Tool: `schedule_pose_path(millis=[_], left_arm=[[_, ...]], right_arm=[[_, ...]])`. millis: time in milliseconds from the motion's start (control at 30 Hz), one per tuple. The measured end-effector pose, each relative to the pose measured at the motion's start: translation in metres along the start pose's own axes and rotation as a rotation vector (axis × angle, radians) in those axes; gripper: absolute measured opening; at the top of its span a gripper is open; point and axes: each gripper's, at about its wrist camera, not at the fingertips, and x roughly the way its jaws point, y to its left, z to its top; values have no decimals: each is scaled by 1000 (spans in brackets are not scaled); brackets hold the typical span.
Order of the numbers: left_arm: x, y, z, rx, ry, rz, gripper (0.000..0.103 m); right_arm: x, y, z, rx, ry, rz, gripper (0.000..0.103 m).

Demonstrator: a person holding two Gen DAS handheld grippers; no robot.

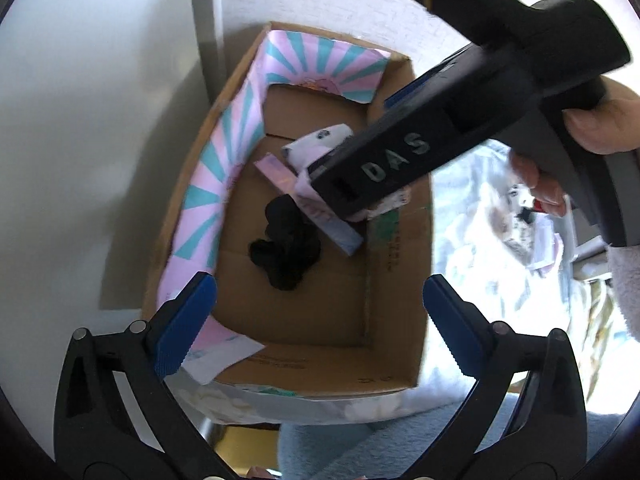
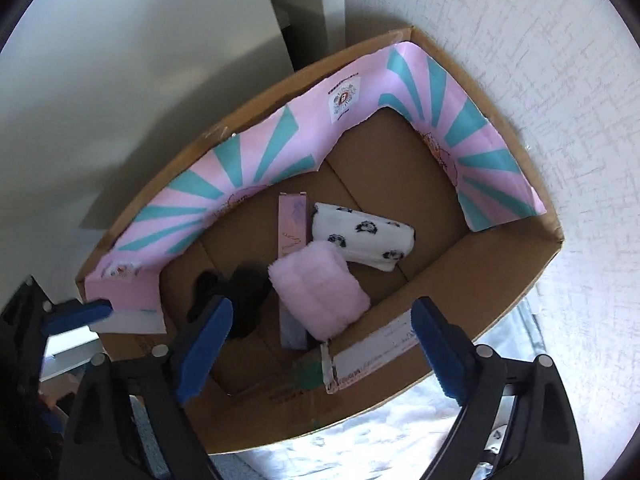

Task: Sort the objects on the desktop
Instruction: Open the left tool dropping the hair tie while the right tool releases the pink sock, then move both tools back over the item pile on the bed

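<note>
An open cardboard box (image 2: 496, 276) lined with pink and teal paper (image 2: 248, 176) holds a fluffy pink roll (image 2: 320, 292), a white roll with black prints (image 2: 360, 236), a black bundle (image 2: 240, 288) and a flat pink box (image 2: 294, 220). My right gripper (image 2: 324, 344) is open and empty above the box's near wall. My left gripper (image 1: 320, 320) is open and empty over the same cardboard box (image 1: 400, 280). There the black bundle (image 1: 286, 244) and flat pink box (image 1: 276, 172) show, and the right gripper's black body (image 1: 420, 152) hides the pink roll.
The box stands against a white textured wall (image 2: 520, 40) and a grey post (image 1: 204, 20). A pale printed cloth (image 1: 480, 220) lies to the box's right in the left wrist view. A hand (image 1: 592, 128) holds the right gripper's handle.
</note>
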Motion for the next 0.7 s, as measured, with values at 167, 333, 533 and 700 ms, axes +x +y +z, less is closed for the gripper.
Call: schedule_pose_path(millis=[167,333,533,700], left_arm=[[-3,-1,-4,-9,-24,-44,103],[-3,-7,-6,8,-36,-31,103],[-6,-8,-6,9,-54,-54,103],[-10,-1,-6,-21,-70,-51,103]], right_arm=[[-5,1,-5,-6,-35,-25,102],[-11,1,-7,1,-77,-32,102],[-18,2,-12,13,-91,-21,102],[-29,3,-12,71,-115,-3,102]])
